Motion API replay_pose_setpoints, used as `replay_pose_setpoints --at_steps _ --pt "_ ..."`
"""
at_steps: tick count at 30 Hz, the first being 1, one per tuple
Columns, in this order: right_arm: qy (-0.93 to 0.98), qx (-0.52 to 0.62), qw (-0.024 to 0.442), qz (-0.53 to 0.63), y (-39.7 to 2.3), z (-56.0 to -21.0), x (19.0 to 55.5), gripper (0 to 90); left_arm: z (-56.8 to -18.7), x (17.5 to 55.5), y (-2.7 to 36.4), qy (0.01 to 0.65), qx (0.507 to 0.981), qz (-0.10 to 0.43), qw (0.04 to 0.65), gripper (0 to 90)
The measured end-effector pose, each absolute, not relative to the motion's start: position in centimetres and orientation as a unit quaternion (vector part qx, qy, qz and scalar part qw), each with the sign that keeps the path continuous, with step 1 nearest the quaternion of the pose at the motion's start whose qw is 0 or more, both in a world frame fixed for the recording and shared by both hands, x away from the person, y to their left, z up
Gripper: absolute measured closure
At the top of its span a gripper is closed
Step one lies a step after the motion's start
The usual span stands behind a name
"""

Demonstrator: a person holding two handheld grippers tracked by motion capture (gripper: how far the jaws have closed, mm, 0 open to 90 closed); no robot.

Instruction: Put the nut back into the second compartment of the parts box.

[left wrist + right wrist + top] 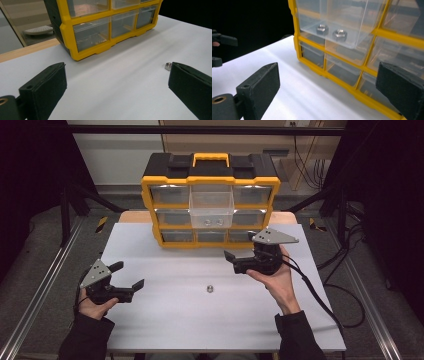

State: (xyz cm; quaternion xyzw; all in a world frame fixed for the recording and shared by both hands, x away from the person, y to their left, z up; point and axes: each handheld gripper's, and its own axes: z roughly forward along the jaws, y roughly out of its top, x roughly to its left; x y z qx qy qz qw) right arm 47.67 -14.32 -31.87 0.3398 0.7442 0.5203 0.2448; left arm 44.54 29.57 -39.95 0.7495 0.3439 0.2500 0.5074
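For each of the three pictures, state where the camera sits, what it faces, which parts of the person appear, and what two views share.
High view: above the person's side, looking forward and down at the white table; both forearms, left gripper, right gripper.
Left gripper view: between its open jaws, facing the yellow-framed drawer cabinet and small metal nut.
Right gripper view: facing the pulled-out clear drawer holding two nuts.
Shared: the cabinet; the loose nut shows in the high and left gripper views.

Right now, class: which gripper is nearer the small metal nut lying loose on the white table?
Right. The right gripper hovers just behind the nut; the left gripper sits farther off.
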Motion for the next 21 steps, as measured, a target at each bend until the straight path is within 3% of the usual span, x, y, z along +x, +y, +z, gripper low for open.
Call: replay_pose_setpoints --at_steps 21 --pt "0.765 0.346 0.21 0.501 -12.6 -36.0 47.4 6.2 -40.0 44.6 29.5 0.342 0.75 0.25 0.507 1.2"
